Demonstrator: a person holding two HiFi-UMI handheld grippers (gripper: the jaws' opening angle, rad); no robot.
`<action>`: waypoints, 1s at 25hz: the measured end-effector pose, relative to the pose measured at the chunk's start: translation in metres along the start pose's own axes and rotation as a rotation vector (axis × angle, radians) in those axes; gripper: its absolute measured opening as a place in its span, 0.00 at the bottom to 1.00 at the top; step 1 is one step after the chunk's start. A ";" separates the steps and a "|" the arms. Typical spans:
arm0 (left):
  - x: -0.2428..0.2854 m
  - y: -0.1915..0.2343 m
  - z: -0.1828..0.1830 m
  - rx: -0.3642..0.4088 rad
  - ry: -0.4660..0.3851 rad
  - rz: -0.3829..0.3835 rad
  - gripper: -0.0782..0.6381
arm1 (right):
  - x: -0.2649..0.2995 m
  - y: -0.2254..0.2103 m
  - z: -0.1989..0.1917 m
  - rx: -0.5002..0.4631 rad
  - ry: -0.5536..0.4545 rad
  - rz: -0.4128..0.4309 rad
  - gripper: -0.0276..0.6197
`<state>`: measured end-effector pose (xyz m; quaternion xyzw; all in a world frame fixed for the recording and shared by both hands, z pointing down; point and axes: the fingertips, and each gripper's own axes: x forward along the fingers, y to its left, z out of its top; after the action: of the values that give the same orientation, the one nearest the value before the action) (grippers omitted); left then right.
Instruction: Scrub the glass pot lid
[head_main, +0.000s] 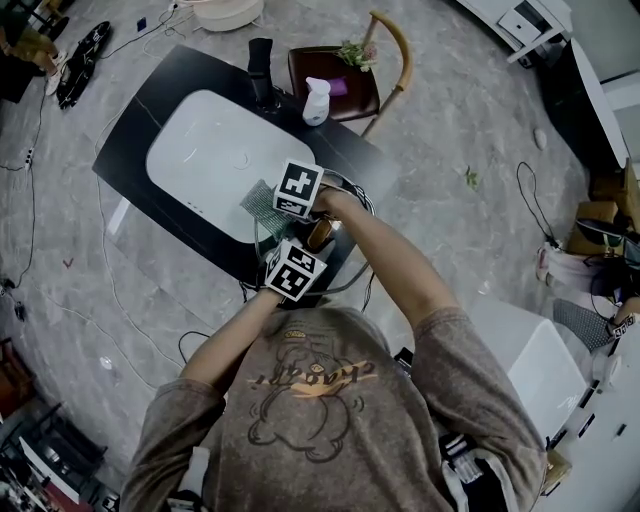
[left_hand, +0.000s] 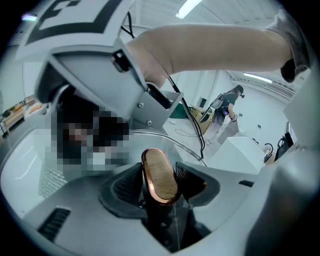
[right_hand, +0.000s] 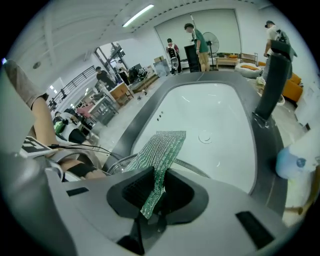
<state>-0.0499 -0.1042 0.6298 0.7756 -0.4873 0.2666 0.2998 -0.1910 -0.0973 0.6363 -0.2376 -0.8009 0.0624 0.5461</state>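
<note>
The glass pot lid (left_hand: 170, 137) is held by its copper-coloured knob (left_hand: 158, 170), which is clamped between the pads of the left claw (left_hand: 159, 186). The clear dome and its rim spread out just beyond and below that claw. The right claw (right_hand: 157, 187) is closed on one end of a green mesh scrubbing pad (right_hand: 162, 147), and the pad's free end sticks out ahead of this claw, above the near rim of the lid. Whether the pad touches the glass cannot be told. Further ahead of the right claw the white sink basin (right_hand: 225, 115) is seen, set into the dark tabletop (right_hand: 260, 150). The lid is judged to be stiff, fairly weighty, breakable and slick, more so once wetted. The knob is taken as the only sound place to hold it, since the smooth dome and thin rim offer the pads little purchase. Because it is held at one central point, the lid can be expected to swivel or tip under sideways scrubbing. The pad is judged light and limp, so firm pressure is best passed on close to the claw.
</note>
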 end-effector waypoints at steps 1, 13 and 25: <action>0.000 0.000 0.001 0.000 0.000 0.000 0.41 | -0.004 -0.004 -0.003 0.016 -0.008 -0.004 0.18; 0.000 -0.001 0.000 0.000 -0.003 0.000 0.41 | -0.045 -0.044 -0.052 0.156 -0.037 -0.089 0.18; 0.000 0.001 0.000 0.000 0.005 -0.006 0.41 | -0.070 -0.056 -0.096 0.276 -0.086 -0.156 0.18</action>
<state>-0.0506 -0.1049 0.6300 0.7764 -0.4844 0.2677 0.3016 -0.1015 -0.1931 0.6349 -0.0948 -0.8234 0.1393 0.5419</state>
